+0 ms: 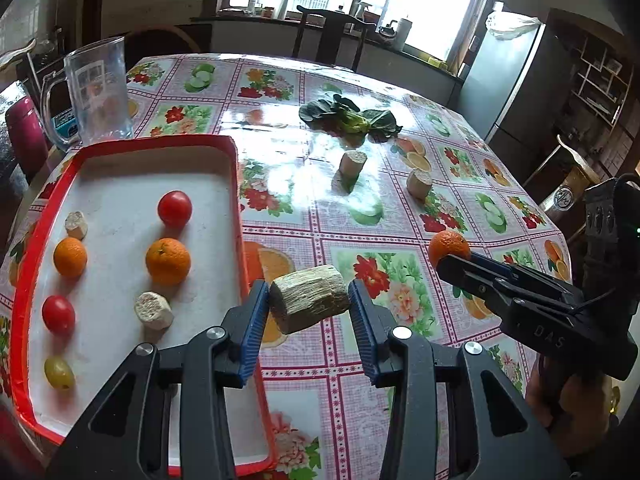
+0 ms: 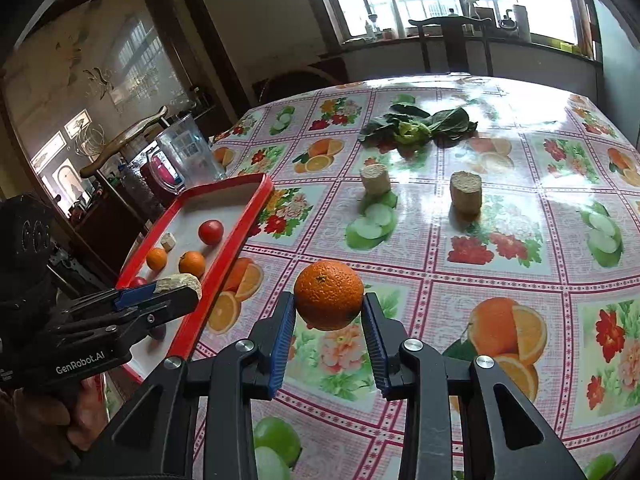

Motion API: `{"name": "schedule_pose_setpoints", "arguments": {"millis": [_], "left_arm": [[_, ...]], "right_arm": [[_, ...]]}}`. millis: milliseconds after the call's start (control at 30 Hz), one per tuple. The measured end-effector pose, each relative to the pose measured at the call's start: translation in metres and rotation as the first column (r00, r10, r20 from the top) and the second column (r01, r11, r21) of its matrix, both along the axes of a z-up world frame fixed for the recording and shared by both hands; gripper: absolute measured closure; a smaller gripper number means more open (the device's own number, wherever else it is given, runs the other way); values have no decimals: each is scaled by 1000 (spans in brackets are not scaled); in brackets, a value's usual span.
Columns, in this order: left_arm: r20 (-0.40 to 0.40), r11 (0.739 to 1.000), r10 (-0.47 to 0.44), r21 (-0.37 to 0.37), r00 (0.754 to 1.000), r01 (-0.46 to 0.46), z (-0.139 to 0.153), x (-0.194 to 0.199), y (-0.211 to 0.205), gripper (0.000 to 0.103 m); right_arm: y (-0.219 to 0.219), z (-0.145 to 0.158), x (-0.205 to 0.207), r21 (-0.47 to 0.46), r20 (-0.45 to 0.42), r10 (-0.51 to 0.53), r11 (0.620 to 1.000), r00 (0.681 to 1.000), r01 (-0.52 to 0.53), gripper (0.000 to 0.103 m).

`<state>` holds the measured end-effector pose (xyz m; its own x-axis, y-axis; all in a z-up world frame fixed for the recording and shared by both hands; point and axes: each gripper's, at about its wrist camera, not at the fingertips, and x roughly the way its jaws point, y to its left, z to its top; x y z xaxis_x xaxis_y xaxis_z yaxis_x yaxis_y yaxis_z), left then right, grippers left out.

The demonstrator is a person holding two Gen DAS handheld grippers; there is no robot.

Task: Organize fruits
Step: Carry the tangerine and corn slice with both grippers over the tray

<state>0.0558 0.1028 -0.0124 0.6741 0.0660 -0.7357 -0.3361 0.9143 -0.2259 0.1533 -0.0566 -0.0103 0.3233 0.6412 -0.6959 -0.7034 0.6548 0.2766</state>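
My left gripper (image 1: 308,300) is shut on a pale sugarcane chunk (image 1: 310,298), held in the air beside the right rim of the red tray (image 1: 156,142). My right gripper (image 2: 329,306) is shut on an orange (image 2: 329,294), lifted over the tablecloth; in the left wrist view the same orange (image 1: 448,247) shows at the tip of that gripper. The tray holds two tomatoes (image 1: 174,208), two oranges (image 1: 168,261), two cane pieces (image 1: 153,312) and a yellowish grape tomato (image 1: 59,372). Two more cane chunks (image 2: 375,179) (image 2: 465,187) stand upright on the table.
Leafy greens (image 2: 416,124) lie toward the table's far side. A clear plastic jug (image 1: 98,88) stands behind the tray, a dark red flask (image 1: 24,132) beside it. A chair (image 2: 452,40) stands at the far edge. A hand (image 1: 568,404) grips the right gripper's handle.
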Motion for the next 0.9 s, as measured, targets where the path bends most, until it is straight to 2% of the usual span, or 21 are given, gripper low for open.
{"name": "schedule_pose_setpoints", "arguments": {"millis": [333, 900], "left_arm": [[-6, 996, 93, -2, 996, -93, -7, -40, 26, 65], [2, 982, 191, -1, 982, -191, -9, -106, 59, 64]], "right_arm": [[28, 2, -33, 1, -3, 69, 998, 998, -69, 68], [85, -4, -96, -15, -7, 220, 975, 975, -220, 68]]}}
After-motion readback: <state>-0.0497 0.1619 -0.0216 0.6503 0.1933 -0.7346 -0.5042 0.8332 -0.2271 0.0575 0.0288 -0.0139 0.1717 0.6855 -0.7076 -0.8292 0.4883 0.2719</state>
